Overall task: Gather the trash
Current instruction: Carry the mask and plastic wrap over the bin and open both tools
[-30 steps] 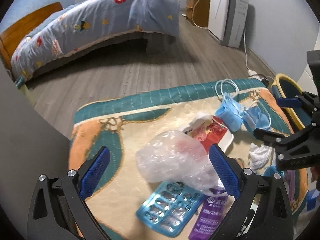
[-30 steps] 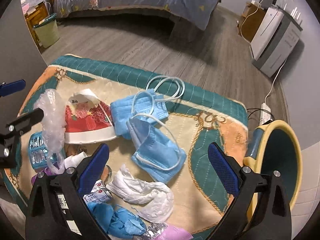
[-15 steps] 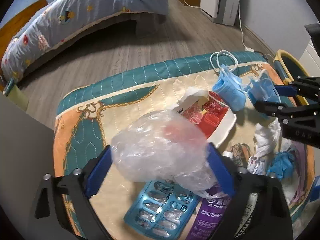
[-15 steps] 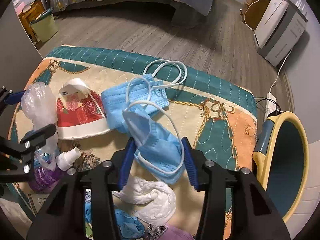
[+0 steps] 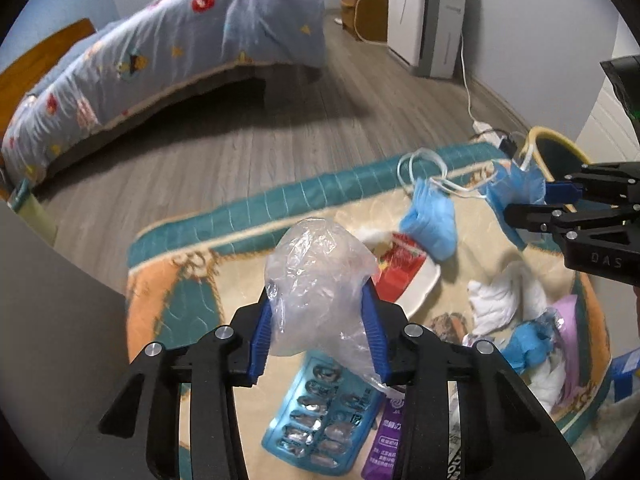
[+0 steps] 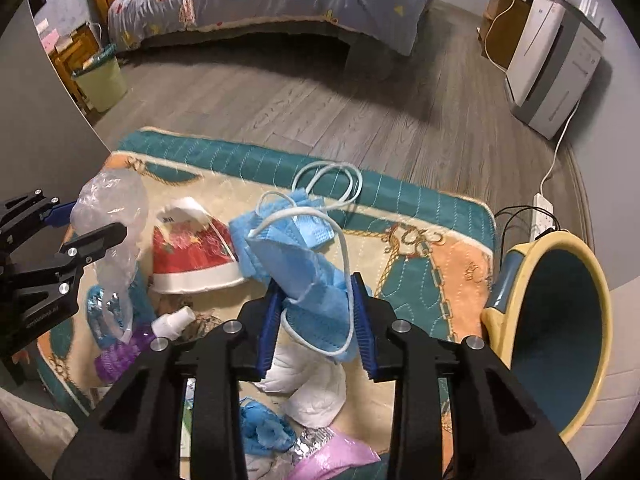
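Note:
My left gripper [image 5: 318, 332] is shut on a crumpled clear plastic bag [image 5: 320, 276] and holds it above the patterned mat [image 5: 172, 280]. My right gripper [image 6: 316, 320] is shut on a blue face mask [image 6: 308, 280], lifted off the mat [image 6: 420, 240]; it also shows in the left wrist view [image 5: 516, 188]. A second blue mask [image 5: 430, 220] lies on the mat. A yellow-rimmed bin [image 6: 560, 320] lies tipped at the right. Each gripper shows in the other's view: the left [image 6: 92, 236], the right [image 5: 528, 204].
On the mat lie a red and white paper bowl [image 6: 192, 256], a blue blister pack [image 5: 320, 420], a purple bottle [image 6: 120, 352], white tissues [image 6: 316, 392], blue gloves [image 6: 264, 432]. A bed [image 5: 160, 52], a white appliance [image 6: 556, 56] and a power strip [image 6: 546, 212] stand beyond.
Both grippers closed from open: the left on the plastic bag, the right on the blue mask. Both have lifted their items off the mat.

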Demonstrator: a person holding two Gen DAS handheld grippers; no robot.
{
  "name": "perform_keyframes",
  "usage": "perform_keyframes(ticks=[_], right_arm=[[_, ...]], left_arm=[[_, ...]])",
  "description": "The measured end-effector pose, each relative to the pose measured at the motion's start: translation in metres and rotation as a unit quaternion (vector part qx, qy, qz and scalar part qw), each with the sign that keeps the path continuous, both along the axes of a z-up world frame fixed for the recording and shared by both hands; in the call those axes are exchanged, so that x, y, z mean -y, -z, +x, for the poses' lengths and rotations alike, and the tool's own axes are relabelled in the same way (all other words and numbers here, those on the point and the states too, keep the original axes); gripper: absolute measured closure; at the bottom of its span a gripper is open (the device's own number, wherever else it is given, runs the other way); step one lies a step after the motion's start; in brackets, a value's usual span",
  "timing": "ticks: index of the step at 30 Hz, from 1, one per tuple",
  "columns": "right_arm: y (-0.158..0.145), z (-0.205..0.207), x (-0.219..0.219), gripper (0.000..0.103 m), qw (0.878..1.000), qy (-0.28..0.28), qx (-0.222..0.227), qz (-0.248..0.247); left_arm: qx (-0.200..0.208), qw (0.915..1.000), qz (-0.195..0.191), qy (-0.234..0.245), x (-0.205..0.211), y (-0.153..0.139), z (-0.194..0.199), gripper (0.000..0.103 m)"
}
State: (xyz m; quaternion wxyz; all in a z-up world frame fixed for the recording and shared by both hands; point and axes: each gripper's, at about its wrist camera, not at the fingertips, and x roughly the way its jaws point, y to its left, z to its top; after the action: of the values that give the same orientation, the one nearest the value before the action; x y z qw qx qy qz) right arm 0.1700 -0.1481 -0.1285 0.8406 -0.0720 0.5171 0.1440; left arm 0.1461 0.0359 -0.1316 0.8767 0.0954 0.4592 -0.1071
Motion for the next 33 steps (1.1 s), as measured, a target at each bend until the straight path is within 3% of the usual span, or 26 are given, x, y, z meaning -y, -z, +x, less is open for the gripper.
perform_keyframes(ticks=[10, 18, 33], right_arm=[[-0.063, -0.01, 0.045, 0.07, 0.996, 0.044, 0.063, 0.045], [-0.094, -0.023, 0.087, 0.07, 0.991, 0.072, 0.106, 0.041], [-0.094, -0.036, 0.178, 0.07, 0.983, 0.133, 0.116, 0.042]], left_arm=[[0.074, 0.9968, -0.029, 0.008, 0.018, -0.056, -0.006, 0.06], [0.107, 0.9923, -0.052, 0.035, 0.051, -0.084, -0.014, 0.06], [0.118, 0.9865, -0.059, 0.096, 0.132, -0.088, -0.017, 0.06]])
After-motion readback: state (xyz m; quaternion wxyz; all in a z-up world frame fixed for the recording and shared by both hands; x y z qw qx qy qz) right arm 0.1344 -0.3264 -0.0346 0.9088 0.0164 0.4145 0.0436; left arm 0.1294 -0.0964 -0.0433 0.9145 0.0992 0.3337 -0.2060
